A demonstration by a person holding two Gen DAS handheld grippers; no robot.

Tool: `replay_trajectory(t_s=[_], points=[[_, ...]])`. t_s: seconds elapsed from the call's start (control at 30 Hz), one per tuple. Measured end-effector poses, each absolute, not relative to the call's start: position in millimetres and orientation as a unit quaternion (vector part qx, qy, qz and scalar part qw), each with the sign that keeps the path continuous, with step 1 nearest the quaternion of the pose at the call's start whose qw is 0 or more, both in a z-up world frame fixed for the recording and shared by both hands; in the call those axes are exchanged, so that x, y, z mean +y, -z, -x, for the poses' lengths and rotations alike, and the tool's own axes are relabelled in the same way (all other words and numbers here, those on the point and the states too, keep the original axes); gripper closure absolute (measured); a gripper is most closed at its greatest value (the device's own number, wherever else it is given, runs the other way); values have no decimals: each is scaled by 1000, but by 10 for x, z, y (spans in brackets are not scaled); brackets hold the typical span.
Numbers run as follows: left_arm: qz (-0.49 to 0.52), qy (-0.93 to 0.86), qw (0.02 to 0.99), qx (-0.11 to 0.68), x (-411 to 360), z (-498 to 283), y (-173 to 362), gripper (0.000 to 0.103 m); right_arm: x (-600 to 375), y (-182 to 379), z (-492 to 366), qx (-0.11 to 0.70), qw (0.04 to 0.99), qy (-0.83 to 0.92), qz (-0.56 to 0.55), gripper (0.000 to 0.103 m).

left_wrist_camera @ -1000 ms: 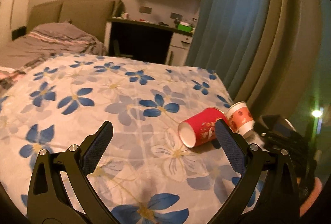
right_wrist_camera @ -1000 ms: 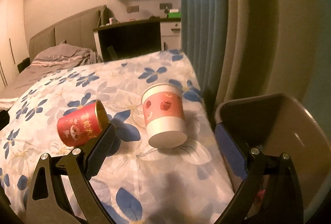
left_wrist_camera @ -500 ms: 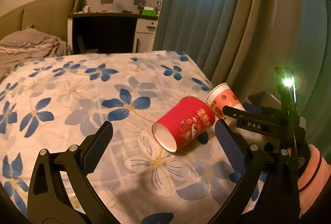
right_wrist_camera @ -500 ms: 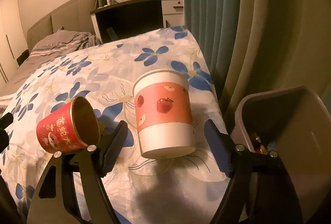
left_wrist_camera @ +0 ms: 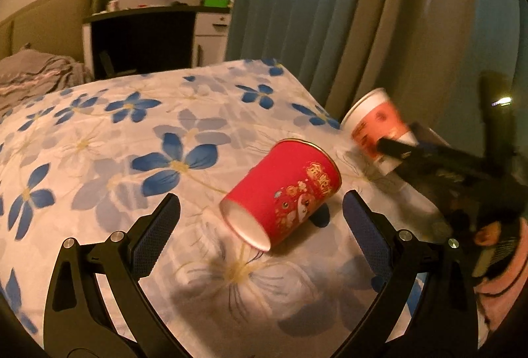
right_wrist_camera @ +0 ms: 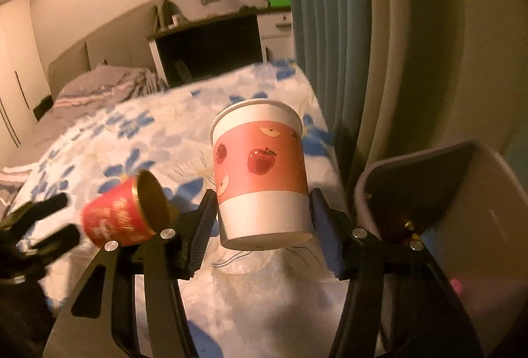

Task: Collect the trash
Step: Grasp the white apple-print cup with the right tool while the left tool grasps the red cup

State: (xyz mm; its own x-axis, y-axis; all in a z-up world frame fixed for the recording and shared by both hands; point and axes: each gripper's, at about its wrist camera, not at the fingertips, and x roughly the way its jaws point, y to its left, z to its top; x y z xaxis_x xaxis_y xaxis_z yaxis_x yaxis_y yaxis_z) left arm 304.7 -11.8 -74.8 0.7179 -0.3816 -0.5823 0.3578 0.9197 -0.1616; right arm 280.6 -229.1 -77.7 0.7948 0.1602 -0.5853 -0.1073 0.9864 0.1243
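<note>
Apple-print cup (right_wrist_camera: 260, 173) stands inverted, axis upright, on the bedspread (right_wrist_camera: 109, 133), directly between the right gripper (right_wrist_camera: 260, 226) pads, which have just been closing and now touch its lower wall. Red cup (left_wrist_camera: 280, 189) lies on its side ahead of the wide-open left gripper (left_wrist_camera: 260, 222), base toward the fingers, untouched.

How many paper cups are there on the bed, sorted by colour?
Red cup with gold rim, lying on its side: 1
White cup with pink apple band, upside down between the right gripper fingers: 1
Total: 2
</note>
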Motion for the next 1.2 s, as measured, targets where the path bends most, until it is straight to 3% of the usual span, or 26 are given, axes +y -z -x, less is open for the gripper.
replay_trajectory(t_s=[0.37,0.57,0.83,1.2], points=[[12,266,889,372,-309,-3383,919,7,-2496,537,-2340,272,956,-84,-76,46],[-6,271,884,381,-399,-3394,955,31,-2519,530,-2284,271,956,-84,-76,46],[-23,271,885,378,-484,-3278,943,43,-2574,525,-2183,267,957,-80,-85,46],[-10,248,897,365,-586,-3001,878,44,-2710,463,-1959,249,961,-70,-97,46]])
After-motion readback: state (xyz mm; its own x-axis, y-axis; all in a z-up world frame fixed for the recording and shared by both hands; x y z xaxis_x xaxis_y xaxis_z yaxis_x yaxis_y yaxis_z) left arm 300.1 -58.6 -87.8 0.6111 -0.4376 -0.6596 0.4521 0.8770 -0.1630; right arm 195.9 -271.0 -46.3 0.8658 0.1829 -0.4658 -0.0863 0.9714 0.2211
